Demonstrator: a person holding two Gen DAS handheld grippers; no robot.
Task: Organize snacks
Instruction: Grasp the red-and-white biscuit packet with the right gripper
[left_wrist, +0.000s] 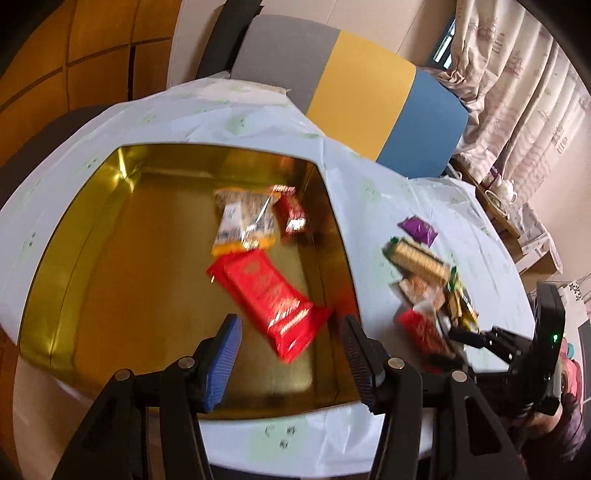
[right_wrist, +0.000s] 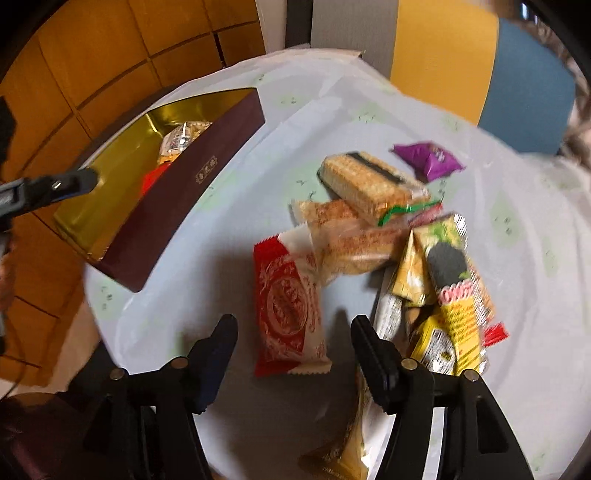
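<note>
- While the left gripper (left_wrist: 290, 354) hangs over the near edge of the gold-lined box (left_wrist: 110, 258), its blue-padded jaws stand wide apart with nothing between them.
- Inside the box lie three snacks: a large red packet (left_wrist: 269, 299) near the gripper, a clear packet with an orange end (left_wrist: 243, 221) farther in, and a small dark red packet (left_wrist: 291, 214) just to the right of that one.
- The large red packet is blurred, so I cannot tell whether it rests flat on the box floor.
- From the right wrist view the box shows a dark maroon outer wall (right_wrist: 192, 188) and sits to the far left on the pale tablecloth (right_wrist: 221, 258).
- The right gripper (right_wrist: 293, 343) is released too, jaws spread, with a red and white packet (right_wrist: 288, 306) lying on the cloth between and just beyond the fingertips, not clamped.
- To the right of that packet is a loose heap: a pale wafer packet (right_wrist: 354, 236), a biscuit pack with a dark stripe (right_wrist: 373, 181) farther off, and yellow wrappers (right_wrist: 454, 295) overlapping at the right.
- A purple packet (right_wrist: 428, 158) lies alone at the far side, apart from the heap.
- Beyond the table stands a chair back in grey, yellow and blue panels (left_wrist: 362, 92).
</note>
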